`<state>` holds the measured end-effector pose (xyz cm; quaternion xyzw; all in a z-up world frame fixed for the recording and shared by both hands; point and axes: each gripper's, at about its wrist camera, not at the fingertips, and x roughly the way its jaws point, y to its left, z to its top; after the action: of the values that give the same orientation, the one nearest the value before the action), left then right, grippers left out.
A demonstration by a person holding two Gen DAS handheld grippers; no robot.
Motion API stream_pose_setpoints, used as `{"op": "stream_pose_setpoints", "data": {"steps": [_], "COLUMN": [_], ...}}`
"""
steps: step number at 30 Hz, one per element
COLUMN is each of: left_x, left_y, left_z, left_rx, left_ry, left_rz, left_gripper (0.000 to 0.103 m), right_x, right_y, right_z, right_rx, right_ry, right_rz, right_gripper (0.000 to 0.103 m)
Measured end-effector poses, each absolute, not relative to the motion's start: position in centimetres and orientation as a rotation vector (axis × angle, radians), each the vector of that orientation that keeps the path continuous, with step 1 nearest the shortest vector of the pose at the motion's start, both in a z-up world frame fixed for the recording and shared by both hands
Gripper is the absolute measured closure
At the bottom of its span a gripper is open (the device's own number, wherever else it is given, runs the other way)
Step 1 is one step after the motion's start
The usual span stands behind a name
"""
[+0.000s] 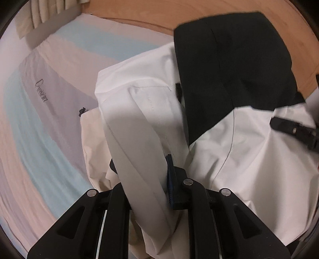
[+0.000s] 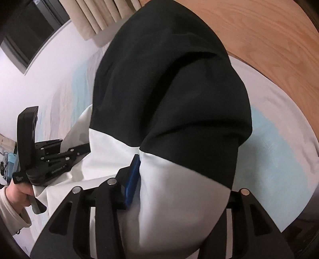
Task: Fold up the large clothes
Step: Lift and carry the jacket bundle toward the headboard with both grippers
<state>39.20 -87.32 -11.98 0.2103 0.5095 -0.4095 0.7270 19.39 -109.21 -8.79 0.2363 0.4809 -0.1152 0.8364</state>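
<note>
White-and-black jacket is pinched in my left gripper; my right gripper state I cannot tell. Beneath the jacket: striped bedsheet; beyond it, wooden headboard and curtain.

Open striped bedsheet left of the white-and-black jacket: free passage. Jacket bulk fills centre and right. Wooden headboard closes far side; curtain at far-left corner

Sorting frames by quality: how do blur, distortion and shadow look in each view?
Left wrist view: garment soft with motion blur, bed sheet bowed by fisheye, shadow on the white fold. Right wrist view: black panel blurred, wooden headboard curved, corners vignetted.
</note>
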Motion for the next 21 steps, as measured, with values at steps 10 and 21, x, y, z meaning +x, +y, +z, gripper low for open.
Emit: {"op": "stream_pose_setpoints", "data": {"steps": [10, 21], "left_x": [38.9, 38.0], "left_y": [-85.6, -81.7], "left_z": [-11.4, -7.1], "left_rx": [0.395, 0.334], "left_ry": [1.133, 1.033], "left_rz": [-0.896, -0.841], "left_gripper": [0.067, 0.006], "right_x": [18.2, 15.1], "right_y": [-105.1, -104.1], "right_z": [-7.0, -3.5], "right_rx": [0.428, 0.433], "right_ry": [0.956, 0.874], "right_rz": [-0.347, -0.503], "right_gripper": [0.046, 0.007]}}
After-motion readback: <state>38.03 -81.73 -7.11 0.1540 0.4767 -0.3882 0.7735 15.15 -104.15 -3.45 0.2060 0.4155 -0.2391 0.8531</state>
